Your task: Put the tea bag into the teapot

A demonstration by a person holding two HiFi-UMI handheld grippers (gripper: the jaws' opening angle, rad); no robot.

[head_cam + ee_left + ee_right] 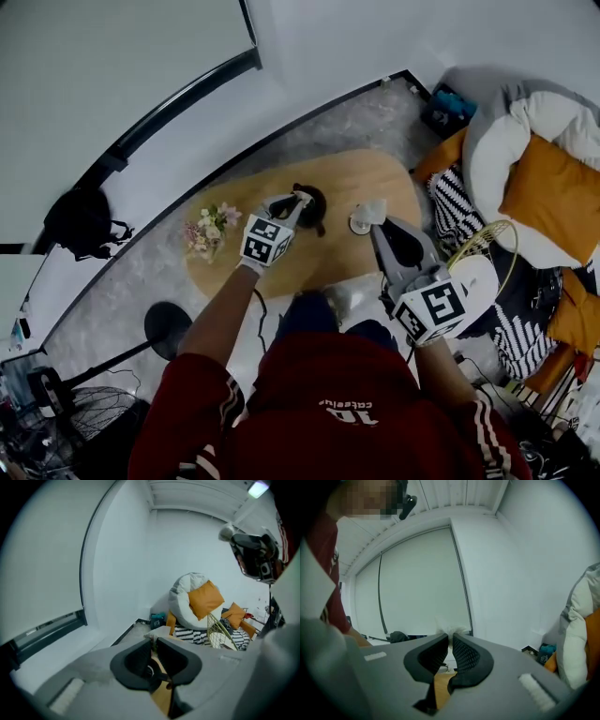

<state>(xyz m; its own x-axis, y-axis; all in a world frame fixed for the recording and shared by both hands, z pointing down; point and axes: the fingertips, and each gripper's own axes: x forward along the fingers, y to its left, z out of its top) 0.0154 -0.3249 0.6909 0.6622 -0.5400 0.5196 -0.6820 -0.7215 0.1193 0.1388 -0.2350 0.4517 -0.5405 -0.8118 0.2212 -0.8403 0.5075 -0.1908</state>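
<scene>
A black teapot (313,210) stands on the oval wooden table (281,267). My left gripper (300,200) reaches over the pot's top, its jaws nearly together on a small pale lid-like piece (158,631); I cannot tell for sure what it is. My right gripper (375,220) is to the right of the pot, shut on the white tea bag (372,211). The bag pokes out as a frayed white tuft beyond the fingertips in the right gripper view (451,630). In the left gripper view the right gripper (229,534) hangs high at the right.
A small pale saucer (358,225) lies on the table under the tea bag. A bunch of flowers (208,230) stands at the table's left end. A white beanbag with an orange cushion (534,178) and a wire basket (487,244) are to the right.
</scene>
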